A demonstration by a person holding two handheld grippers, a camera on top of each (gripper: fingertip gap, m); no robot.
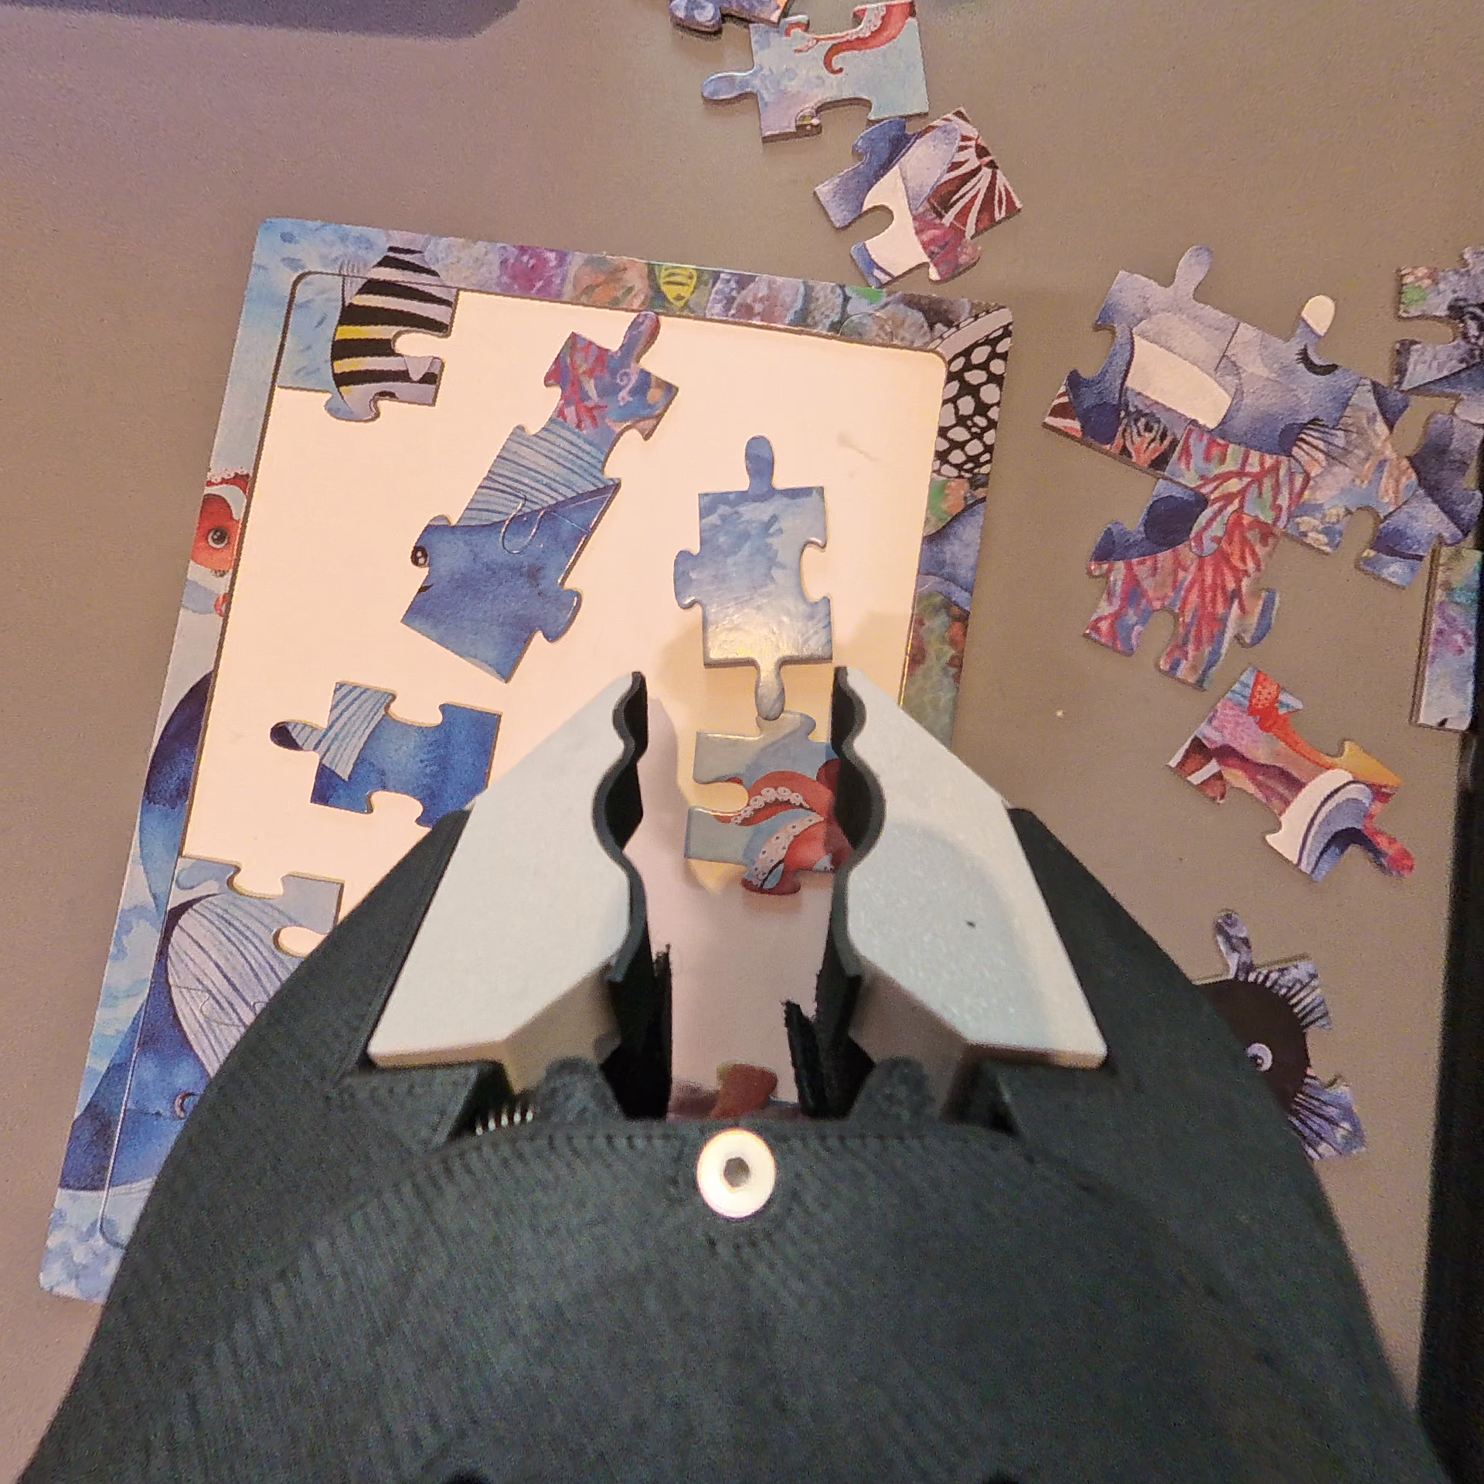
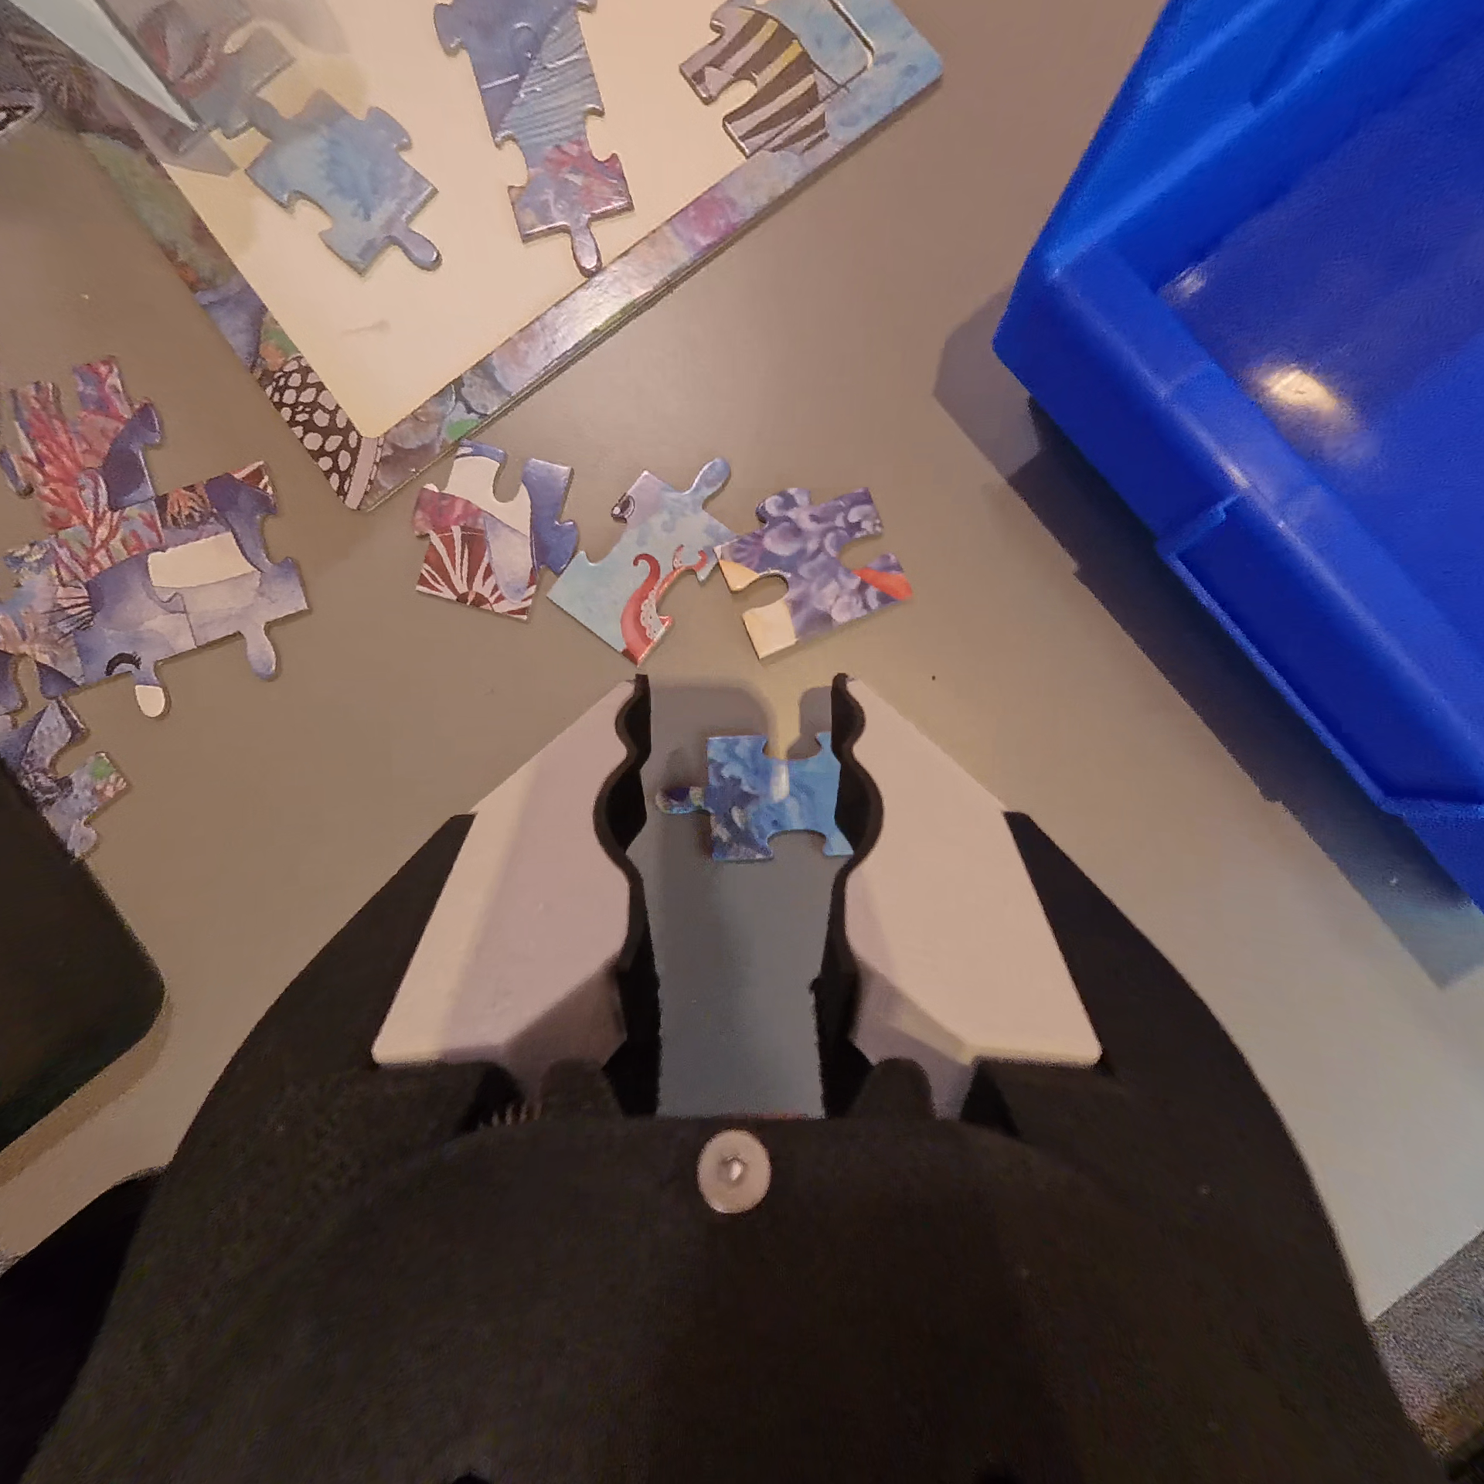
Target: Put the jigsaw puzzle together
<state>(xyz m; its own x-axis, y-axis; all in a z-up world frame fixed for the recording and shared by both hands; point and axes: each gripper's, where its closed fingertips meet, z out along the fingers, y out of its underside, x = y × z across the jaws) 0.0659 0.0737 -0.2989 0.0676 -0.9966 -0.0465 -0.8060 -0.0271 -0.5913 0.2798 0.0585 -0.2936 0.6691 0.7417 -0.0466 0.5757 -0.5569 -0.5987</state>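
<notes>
Left hand-held gripper (image 1: 739,723) narrowly parted over an octopus piece (image 1: 763,803) inside the puzzle tray (image 1: 562,273), mid-frame. Right hand-held gripper (image 2: 739,727) parted around a blue piece (image 2: 771,795) on the bench (image 2: 803,385), beside a blue bin (image 2: 1204,482).

One puzzle tray (image 1: 241,498) is shown, with two pieces seated at its corners and six loose pieces lying inside. One blue bin (image 2: 1253,385) and two grippers (image 1: 739,691) (image 2: 739,691) are counted.

a plain workroom: grey tabletop (image 2: 803,385), blue storage bin (image 2: 1285,401).
</notes>
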